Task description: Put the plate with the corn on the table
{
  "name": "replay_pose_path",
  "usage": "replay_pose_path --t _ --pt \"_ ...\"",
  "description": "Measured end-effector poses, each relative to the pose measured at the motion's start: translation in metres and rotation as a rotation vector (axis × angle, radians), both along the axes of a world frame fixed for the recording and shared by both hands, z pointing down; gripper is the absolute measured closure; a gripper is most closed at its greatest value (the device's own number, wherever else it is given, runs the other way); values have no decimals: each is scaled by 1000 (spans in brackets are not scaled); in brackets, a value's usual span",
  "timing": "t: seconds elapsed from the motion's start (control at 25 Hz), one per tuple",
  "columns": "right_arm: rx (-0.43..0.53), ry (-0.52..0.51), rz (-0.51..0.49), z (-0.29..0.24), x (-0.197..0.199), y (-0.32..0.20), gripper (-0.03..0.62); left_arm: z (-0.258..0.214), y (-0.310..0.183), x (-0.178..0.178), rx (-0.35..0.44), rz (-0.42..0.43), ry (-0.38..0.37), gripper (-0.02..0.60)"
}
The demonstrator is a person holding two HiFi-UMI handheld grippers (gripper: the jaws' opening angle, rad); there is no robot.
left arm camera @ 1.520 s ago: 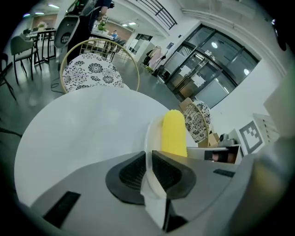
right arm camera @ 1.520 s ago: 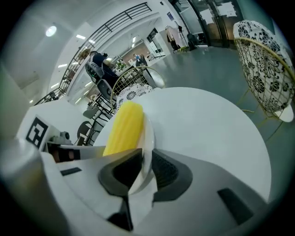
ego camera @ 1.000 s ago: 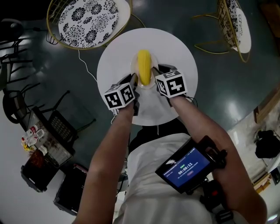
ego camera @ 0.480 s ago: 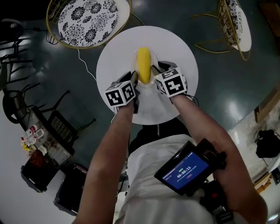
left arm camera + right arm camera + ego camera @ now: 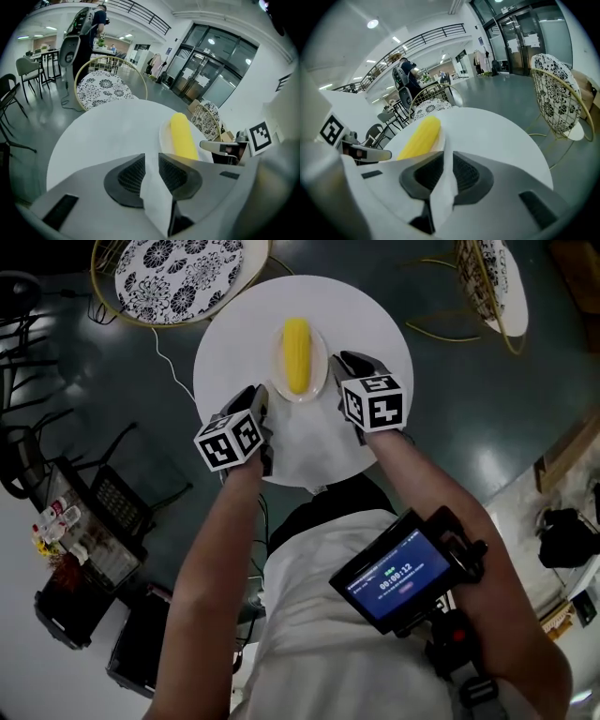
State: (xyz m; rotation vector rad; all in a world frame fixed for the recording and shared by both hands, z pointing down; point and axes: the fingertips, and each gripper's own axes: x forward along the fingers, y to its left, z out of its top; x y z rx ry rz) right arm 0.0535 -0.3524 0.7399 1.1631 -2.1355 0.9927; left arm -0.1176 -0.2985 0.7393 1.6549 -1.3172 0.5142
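Since the plate point(image 5: 317, 382) with the corn point(image 5: 296, 354) is seen lying flat on the round white table point(image 5: 375, 315), well inside its edge, the placing is judged done and only a clean release is left. Each gripper is best drawn straight back and outward, kept level, so that the rim is not caught and the corn is not rolled. The left gripper point(image 5: 151, 161) is held near the plate's left side, its jaws parted by a narrow gap with only bare tabletop between them. The right gripper point(image 5: 447, 157) is likewise narrowly parted and empty, just beside the right rim, with no contact seen.
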Motion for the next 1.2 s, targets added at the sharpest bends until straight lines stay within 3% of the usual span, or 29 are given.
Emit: replay_pose_path --t 0.04,0.16,0.32,0.56,0.8,1.2 --pt "-3 5 4 0 3 2 547 -2 4 -2 3 -8 -3 494" --pt "-4 4 2 -6 7 13 551 -11 19 -8 27 -24 -11 497" --pt "1 -11 -4 -19 5 38 586 -28 45 -13 70 -30 3 574" --pt "-10 -98 22 -52 2 85 586 -51 107 -12 109 -46 57 575" --pt "3 -118 -18 -82 3 133 586 -81 164 -13 158 -34 66 575" --pt "72 -204 -83 -143 -17 196 586 -145 226 -8 317 1 101 575"
